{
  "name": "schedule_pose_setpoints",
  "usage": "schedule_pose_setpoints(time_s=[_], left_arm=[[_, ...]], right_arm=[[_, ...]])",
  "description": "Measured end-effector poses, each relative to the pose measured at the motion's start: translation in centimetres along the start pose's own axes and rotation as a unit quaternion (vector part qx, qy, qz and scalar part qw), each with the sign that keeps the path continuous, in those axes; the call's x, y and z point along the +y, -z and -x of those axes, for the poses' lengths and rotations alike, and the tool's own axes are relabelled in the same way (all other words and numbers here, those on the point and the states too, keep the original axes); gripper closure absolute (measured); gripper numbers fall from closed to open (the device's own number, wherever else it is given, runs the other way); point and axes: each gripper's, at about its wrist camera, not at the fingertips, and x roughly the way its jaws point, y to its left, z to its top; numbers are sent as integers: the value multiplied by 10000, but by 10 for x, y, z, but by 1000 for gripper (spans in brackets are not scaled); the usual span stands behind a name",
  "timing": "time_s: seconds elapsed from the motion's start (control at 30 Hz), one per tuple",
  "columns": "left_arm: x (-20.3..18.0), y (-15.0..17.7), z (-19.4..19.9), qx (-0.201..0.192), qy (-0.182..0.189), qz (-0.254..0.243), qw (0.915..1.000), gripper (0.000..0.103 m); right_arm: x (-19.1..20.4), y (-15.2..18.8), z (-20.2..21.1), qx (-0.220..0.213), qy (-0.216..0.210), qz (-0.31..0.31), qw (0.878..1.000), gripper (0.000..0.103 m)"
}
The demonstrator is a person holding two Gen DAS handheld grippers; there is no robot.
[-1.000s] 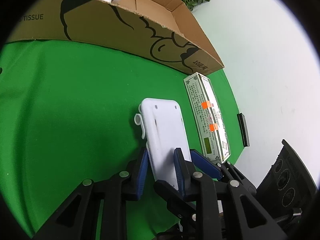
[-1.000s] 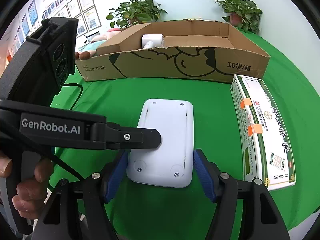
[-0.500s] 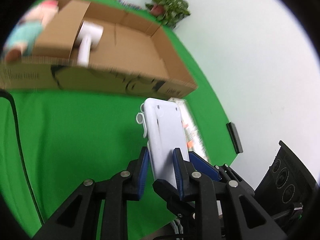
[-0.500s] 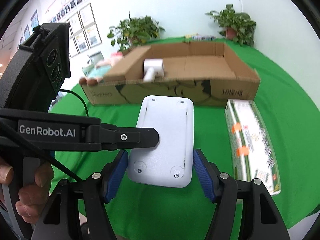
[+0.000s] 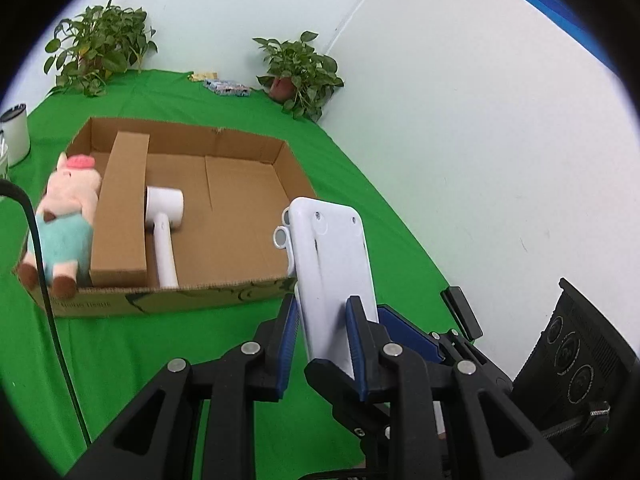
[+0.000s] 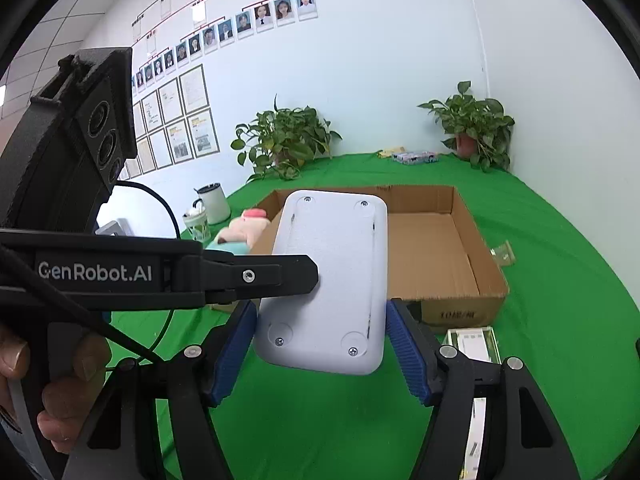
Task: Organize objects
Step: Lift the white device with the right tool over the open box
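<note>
Now my left gripper is clenched on the thin edge of the white plastic device, a smooth rounded slab with small screws at its corners and a little loop on one side. My right gripper clasps the same device across its broad width, the ribbed blue pads pressing on both long sides, so it hangs between my two claws above the green cloth. Beyond it lies the shallow cardboard box, matte brown and corrugated, with a cardboard divider inside. A glossy white hair dryer rests beside the divider, and a soft plush pig in a teal outfit lies on its other side. The green-and-white carton sits on the cloth below my right claw. A second ago the device lay low by the cloth and I saw the box's outer wall; now it is lifted and the box's inside shows from above.
</note>
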Motion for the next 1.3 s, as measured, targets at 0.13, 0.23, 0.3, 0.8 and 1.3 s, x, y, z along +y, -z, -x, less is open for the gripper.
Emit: schedule_pose_setpoints(time_s=[0.13,0.23,0.3,0.8,1.3], left_arm=[[-2,-25,2,-25,-42,-107,9999,80],[-4,-40,4,-32,-88,-182,9998,80],[-3,-50,3,-16,-129,-203,9997,80],[34,-103,-51,534,-229,284,9979,80],[92,-81,-128,1436,-741,836,9833,80]], right_arm=[[-1,-23,-5,-90,-27,-9,10000,39],[-1,-41,-9,-167,-48,-22,9998,39],[-2,-50,-14,-182,-88,-46,9998,39],[-29,-105,-92,455,-236,-385,9979,39],[-64,-64,-206,1664,-644,-1007,9788,39]])
